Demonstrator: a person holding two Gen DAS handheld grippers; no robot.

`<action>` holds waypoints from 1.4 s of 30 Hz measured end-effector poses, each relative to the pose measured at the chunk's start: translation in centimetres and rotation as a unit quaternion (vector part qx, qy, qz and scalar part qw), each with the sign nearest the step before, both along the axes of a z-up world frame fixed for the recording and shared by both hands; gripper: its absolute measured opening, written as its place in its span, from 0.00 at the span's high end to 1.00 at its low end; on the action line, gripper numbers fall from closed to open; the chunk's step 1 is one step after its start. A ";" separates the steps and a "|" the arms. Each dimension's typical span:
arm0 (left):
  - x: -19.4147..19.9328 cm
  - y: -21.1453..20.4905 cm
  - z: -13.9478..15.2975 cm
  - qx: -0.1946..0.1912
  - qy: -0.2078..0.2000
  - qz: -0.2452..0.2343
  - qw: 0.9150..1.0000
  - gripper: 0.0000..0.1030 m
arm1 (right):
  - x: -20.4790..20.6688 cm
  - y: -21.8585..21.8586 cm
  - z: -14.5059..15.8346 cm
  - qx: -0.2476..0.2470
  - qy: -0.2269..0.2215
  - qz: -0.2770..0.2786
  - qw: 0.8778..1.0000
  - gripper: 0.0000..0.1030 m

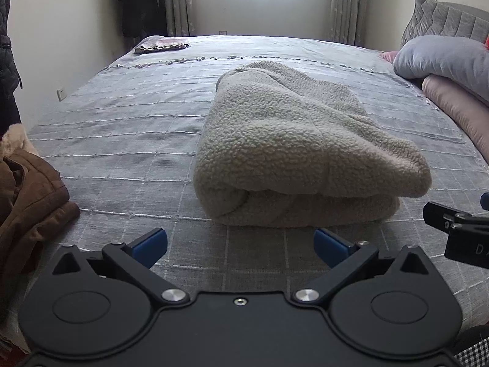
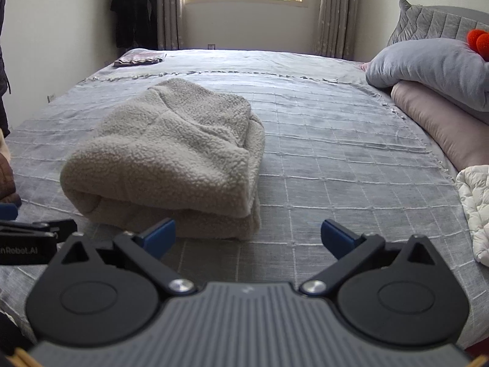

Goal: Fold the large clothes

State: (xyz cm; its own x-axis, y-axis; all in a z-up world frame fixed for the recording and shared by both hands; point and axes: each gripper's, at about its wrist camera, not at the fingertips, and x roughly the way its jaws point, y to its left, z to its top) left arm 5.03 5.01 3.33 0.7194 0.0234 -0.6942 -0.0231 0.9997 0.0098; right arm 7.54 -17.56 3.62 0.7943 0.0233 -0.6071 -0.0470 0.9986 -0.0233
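Left wrist view puts the cream fleece garment (image 1: 293,150) straight ahead of us on the grey checked bedspread (image 1: 122,140), already doubled into a thick bundle with its rolled edge facing our left gripper (image 1: 240,244). That gripper's blue pads are spread wide with nothing between them, just short of the bundle — we judge the fold is set down and we are clear of it, so the cloth can settle by its own weight. In the right wrist view the right gripper (image 2: 248,235) is likewise spread and empty, and the bundle lies ahead and to its left, the near corner just beyond the left pad. Each gripper shows only as a black sliver at the other view's edge.

The brown coat (image 1: 30,195) on the left and the white quilted garment (image 2: 473,211) on the right are both cut off by the frame, perhaps waiting their turn. We cannot see how the fleece's sleeves lie inside the bundle — the top layer hides them. The pillows (image 2: 434,70) and the small folded cloth (image 2: 139,58) lie well apart.
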 end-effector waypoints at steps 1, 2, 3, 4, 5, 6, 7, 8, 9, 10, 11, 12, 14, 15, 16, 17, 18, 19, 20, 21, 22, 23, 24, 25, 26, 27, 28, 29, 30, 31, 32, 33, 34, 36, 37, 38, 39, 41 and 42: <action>0.0 -0.1 -0.1 -0.002 0.001 0.001 1.000 0.00 | 0.1 0.1 -0.1 -0.003 -0.001 0.000 1.000 0.00; -0.1 -0.1 -0.1 -0.004 0.002 0.000 1.000 0.00 | 0.1 0.2 -0.2 -0.004 0.000 0.000 1.000 0.00; -0.1 -0.1 -0.1 -0.007 0.003 0.000 1.000 0.00 | 0.2 0.3 -0.3 -0.005 0.002 0.002 1.000 0.00; -0.1 0.0 -0.2 -0.008 0.005 -0.001 1.000 0.00 | 0.3 0.3 -0.5 -0.004 0.005 0.005 1.000 0.00; -0.1 -0.1 -0.2 -0.007 0.005 0.000 1.000 0.00 | 0.4 0.4 -0.6 -0.002 0.008 0.006 1.000 0.00; -0.1 0.0 -0.2 -0.007 0.004 0.000 1.000 0.00 | 0.4 0.4 -0.7 -0.001 0.010 0.008 1.000 0.00; 0.0 -0.1 -0.1 -0.006 0.004 0.001 1.000 0.00 | 0.5 0.5 -0.8 -0.001 0.011 0.008 1.000 0.00; 0.0 -0.1 -0.1 -0.007 0.005 0.001 1.000 0.00 | 0.5 0.6 -0.9 -0.002 0.013 0.008 1.000 0.00; -0.1 -0.1 -0.1 -0.008 0.005 0.001 1.000 0.00 | 0.5 0.6 -1.0 -0.003 0.014 0.009 1.000 0.00; -0.1 -0.1 -0.1 -0.009 0.005 0.001 1.000 0.00 | 0.6 0.6 -1.1 -0.004 0.016 0.010 1.000 0.00; 0.0 -0.1 -0.2 -0.009 0.005 0.001 1.000 0.00 | 0.6 0.7 -1.2 -0.004 0.017 0.010 1.000 0.00; 0.0 0.0 -0.2 -0.009 0.005 0.001 1.000 0.00 | 0.6 0.7 -1.2 -0.004 0.018 0.011 1.000 0.00; 0.0 0.0 -0.2 -0.008 0.006 0.001 1.000 0.00 | 0.6 0.8 -1.2 -0.003 0.019 0.012 1.000 0.00; 0.0 0.0 -0.2 -0.008 0.007 0.001 1.000 0.00 | 0.6 0.7 -1.3 -0.003 0.019 0.013 1.000 0.00; 0.0 -0.1 -0.3 -0.007 0.008 0.001 1.000 0.00 | 0.6 0.7 -1.3 -0.003 0.019 0.013 1.000 0.00; 0.0 -0.1 -0.3 -0.007 0.008 0.000 1.000 0.00 | 0.6 0.8 -1.3 -0.003 0.019 0.013 1.000 0.00; 0.0 -0.2 -0.3 -0.008 0.009 -0.001 1.000 0.00 | 0.6 0.8 -1.3 -0.003 0.019 0.014 1.000 0.00; 0.0 -0.2 -0.3 -0.008 0.010 -0.002 1.000 0.00 | 0.6 0.8 -1.3 -0.003 0.020 0.014 1.000 0.00; 0.0 -0.3 -0.3 -0.008 0.010 -0.003 1.000 0.00 | 0.6 0.8 -1.3 -0.004 0.021 0.015 1.000 0.00; 0.0 -0.3 -0.3 -0.008 0.009 -0.003 1.000 0.00 | 0.6 0.9 -1.3 -0.004 0.021 0.015 1.000 0.00; 0.0 -0.3 -0.3 -0.007 0.009 -0.004 1.000 0.00 | 0.6 0.9 -1.3 -0.004 0.022 0.015 1.000 0.00; 0.0 -0.3 -0.4 -0.007 0.009 -0.004 1.000 0.00 | 0.6 1.0 -1.3 -0.004 0.022 0.016 1.000 0.00; 0.0 -0.3 -0.4 -0.007 0.009 -0.004 1.000 0.00 | 0.6 1.0 -1.4 -0.004 0.023 0.017 1.000 0.00; 0.0 -0.3 -0.4 -0.007 0.009 -0.004 1.000 0.00 | 0.6 1.0 -1.4 -0.005 0.024 0.018 1.000 0.00; 0.0 -0.3 -0.4 -0.007 0.010 -0.005 1.000 0.00 | 0.6 1.1 -1.4 -0.005 0.024 0.019 1.000 0.00; 0.0 -0.3 -0.4 -0.006 0.010 -0.005 1.000 0.00 | 0.7 1.1 -1.4 -0.006 0.024 0.020 1.000 0.00; 0.0 -0.3 -0.5 -0.006 0.011 -0.006 1.000 0.00 | 0.7 1.1 -1.5 -0.005 0.024 0.020 0.999 0.00; 0.0 -0.4 -0.5 -0.006 0.011 -0.006 1.000 0.00 | 0.7 1.1 -1.5 -0.005 0.024 0.021 0.999 0.00; 0.0 -0.3 -0.5 -0.007 0.011 -0.006 1.000 0.00 | 0.7 1.1 -1.5 -0.004 0.024 0.020 0.999 0.00; 0.0 -0.3 -0.5 -0.007 0.011 -0.006 1.000 0.00 | 0.7 1.0 -1.5 -0.004 0.024 0.020 1.000 0.00; 0.0 -0.3 -0.5 -0.007 0.011 -0.006 1.000 0.00 | 0.7 1.0 -1.5 -0.004 0.023 0.020 1.000 0.00; 0.0 -0.3 -0.5 -0.007 0.011 -0.006 1.000 0.00 | 0.7 1.1 -1.5 -0.003 0.023 0.019 1.000 0.00; 0.0 -0.3 -0.5 -0.007 0.011 -0.006 1.000 0.00 | 0.7 1.1 -1.5 -0.003 0.023 0.019 1.000 0.00; 0.0 -0.3 -0.5 -0.008 0.011 -0.006 1.000 0.00 | 0.7 1.0 -1.5 -0.003 0.024 0.019 1.000 0.00; 0.1 -0.4 -0.5 -0.008 0.011 -0.007 1.000 0.00 | 0.7 1.1 -1.5 -0.003 0.024 0.019 1.000 0.00; 0.0 -0.4 -0.5 -0.010 0.010 -0.008 1.000 0.00 | 0.7 1.1 -1.5 -0.003 0.024 0.020 1.000 0.00; 0.1 -0.4 -0.6 -0.010 0.010 -0.008 1.000 0.00 | 0.7 1.1 -1.5 -0.003 0.024 0.020 1.000 0.00; 0.1 -0.4 -0.7 -0.010 0.014 -0.007 1.000 0.00 | 0.8 1.1 -1.6 -0.002 0.025 0.020 0.999 0.00; 0.2 -0.3 -0.7 -0.011 0.014 -0.007 1.000 0.00 | 0.8 1.1 -1.7 -0.002 0.027 0.019 0.999 0.00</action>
